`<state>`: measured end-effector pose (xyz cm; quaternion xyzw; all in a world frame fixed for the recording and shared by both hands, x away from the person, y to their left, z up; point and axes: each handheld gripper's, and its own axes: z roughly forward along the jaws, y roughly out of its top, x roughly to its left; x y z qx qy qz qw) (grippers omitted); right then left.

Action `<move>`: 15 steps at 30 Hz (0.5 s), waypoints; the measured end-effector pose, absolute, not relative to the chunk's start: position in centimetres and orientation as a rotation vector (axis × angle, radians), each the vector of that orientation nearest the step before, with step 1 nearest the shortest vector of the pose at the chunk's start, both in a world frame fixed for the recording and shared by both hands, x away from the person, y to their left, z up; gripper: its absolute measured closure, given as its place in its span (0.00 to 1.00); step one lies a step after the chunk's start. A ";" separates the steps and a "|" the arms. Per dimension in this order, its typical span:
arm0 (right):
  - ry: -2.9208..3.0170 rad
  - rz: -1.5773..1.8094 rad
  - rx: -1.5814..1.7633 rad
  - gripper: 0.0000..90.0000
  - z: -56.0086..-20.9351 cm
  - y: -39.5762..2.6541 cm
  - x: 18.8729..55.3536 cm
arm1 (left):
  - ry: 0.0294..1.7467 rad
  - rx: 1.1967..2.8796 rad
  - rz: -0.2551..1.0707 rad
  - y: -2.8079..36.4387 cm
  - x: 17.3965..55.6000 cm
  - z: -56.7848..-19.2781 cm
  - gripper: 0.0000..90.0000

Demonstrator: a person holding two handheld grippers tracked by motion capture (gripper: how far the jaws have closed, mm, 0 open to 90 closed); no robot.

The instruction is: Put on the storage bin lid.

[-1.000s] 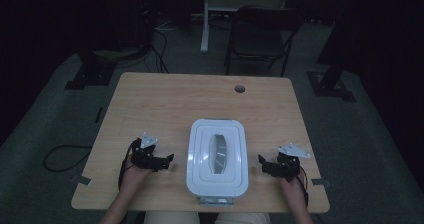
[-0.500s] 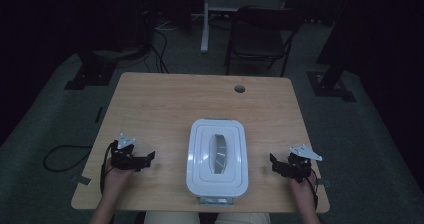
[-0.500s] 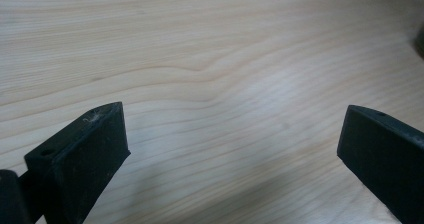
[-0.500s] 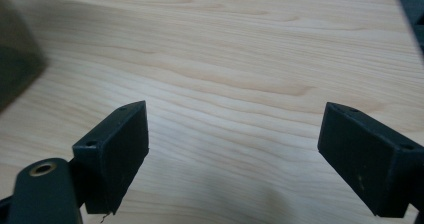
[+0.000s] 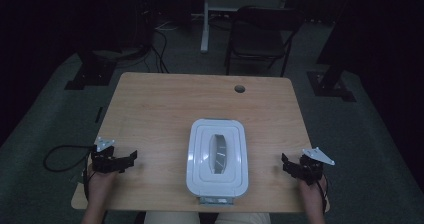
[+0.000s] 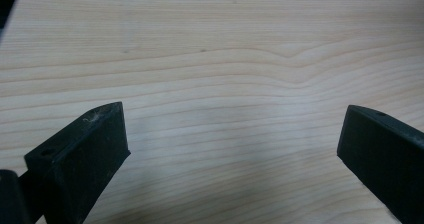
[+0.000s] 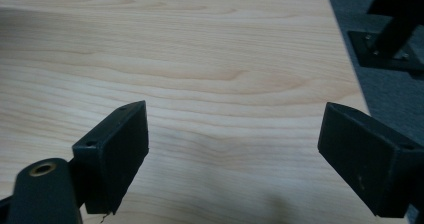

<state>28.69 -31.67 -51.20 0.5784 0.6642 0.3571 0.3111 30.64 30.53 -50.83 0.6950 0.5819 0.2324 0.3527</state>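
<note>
Over on the left, the left gripper [image 5: 131, 156] sits low over the table [image 5: 165, 104] near its left front corner, black and blocky, with a grey three-cornered plate on top and a cable looping off the edge. Its jaws stand wide apart with nothing between them; in the left gripper view [image 6: 232, 134] they are flat, matte black slabs over pale wood with fine wavy grain.

Centre now: the white box [image 5: 218, 157], a rounded rectangle of smooth plastic, lies flat near the front edge of the table, well apart from both grippers. Its lid has stepped raised ridges and a narrow clear oval window in the middle. The long axis runs from the person's side toward the far edge, and the window runs the same way. A small metal latch shows at the near short end.

On the right, the right gripper [image 5: 285, 163] hovers by the table's right front corner, jaws spread wide and empty. In the right gripper view [image 7: 232, 134] the same light grain runs beneath, with dark carpet past the table's edge.
</note>
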 end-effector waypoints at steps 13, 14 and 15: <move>1.753 0.851 1.616 0.14 -52.5 -31.8 29.2 | 1.603 1.820 0.595 31.4 31.0 -52.0 0.01; 1.755 0.841 1.624 0.14 -52.5 -31.7 29.3 | 1.607 1.824 0.596 31.3 31.0 -52.0 0.01; 1.761 0.828 1.634 0.14 -52.5 -31.7 29.4 | 1.612 1.824 0.597 31.3 31.0 -52.1 0.01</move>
